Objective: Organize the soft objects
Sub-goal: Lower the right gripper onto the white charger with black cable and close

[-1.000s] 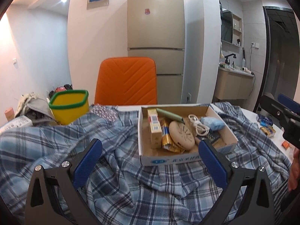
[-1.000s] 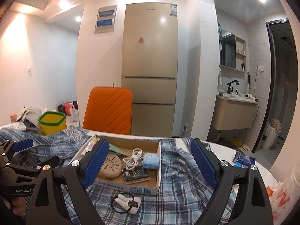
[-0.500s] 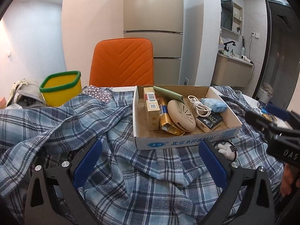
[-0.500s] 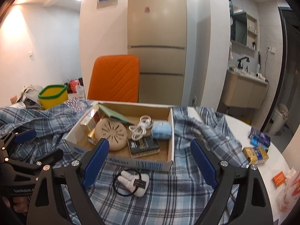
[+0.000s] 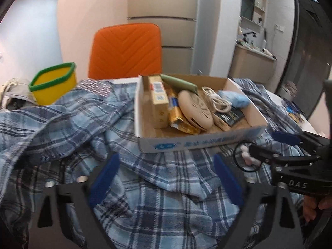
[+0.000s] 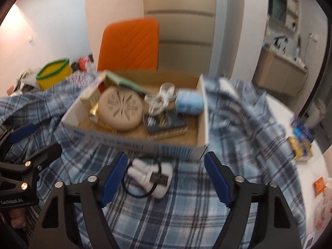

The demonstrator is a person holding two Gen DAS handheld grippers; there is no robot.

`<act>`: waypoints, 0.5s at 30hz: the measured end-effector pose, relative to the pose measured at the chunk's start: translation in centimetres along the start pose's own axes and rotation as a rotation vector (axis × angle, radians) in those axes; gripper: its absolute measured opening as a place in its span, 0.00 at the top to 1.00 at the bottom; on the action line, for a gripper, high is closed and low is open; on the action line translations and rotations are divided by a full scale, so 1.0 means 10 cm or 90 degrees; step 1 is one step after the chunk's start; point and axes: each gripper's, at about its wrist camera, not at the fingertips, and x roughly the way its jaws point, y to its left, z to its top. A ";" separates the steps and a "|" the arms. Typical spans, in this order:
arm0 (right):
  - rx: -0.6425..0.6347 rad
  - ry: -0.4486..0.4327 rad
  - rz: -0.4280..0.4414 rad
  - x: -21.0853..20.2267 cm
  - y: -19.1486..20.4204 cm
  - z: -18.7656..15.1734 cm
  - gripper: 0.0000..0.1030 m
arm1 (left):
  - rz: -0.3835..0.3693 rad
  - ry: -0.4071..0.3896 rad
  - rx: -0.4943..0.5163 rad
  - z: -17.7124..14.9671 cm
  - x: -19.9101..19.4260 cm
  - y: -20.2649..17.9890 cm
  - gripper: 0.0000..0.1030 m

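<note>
A blue plaid cloth (image 5: 68, 124) lies rumpled over the table. On it stands a cardboard box (image 5: 186, 144) that holds a light blue soft bundle (image 6: 188, 102) among hard items. A white plush hair tie on a black ring (image 6: 149, 175) lies on the plaid cloth (image 6: 238, 137) just before the box (image 6: 145, 145). My right gripper (image 6: 166, 177) hangs over it; the tie sits by the left finger, untouched, as the jaws close. My left gripper (image 5: 166, 176) hovers over bare plaid, jaws closing on nothing. Each view shows the other gripper: right gripper (image 5: 267, 145), left gripper (image 6: 35, 143).
In the box lie a round beige disc (image 6: 120, 108), a white cable (image 6: 159, 97), a dark book (image 6: 164, 122) and cartons (image 5: 158, 99). A yellow tub with a green rim (image 5: 54, 83) stands far left, an orange chair (image 5: 126, 49) behind the table. Small packets (image 6: 300, 143) lie at the right.
Both grippers have sunk and tipped downward toward the plaid cloth. The right one now hangs over the hair tie. Both pairs of fingers stand narrower than before.
</note>
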 end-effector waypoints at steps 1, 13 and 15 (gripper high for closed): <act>-0.001 0.015 0.013 0.04 0.01 -0.02 0.29 | -0.010 0.006 0.005 0.00 0.02 -0.02 0.30; 0.002 0.067 0.033 0.20 0.03 -0.09 0.65 | -0.082 0.039 0.038 -0.03 0.06 -0.12 0.76; 0.002 0.049 0.037 0.14 0.03 -0.09 0.72 | -0.111 0.037 0.035 -0.03 0.05 -0.11 0.83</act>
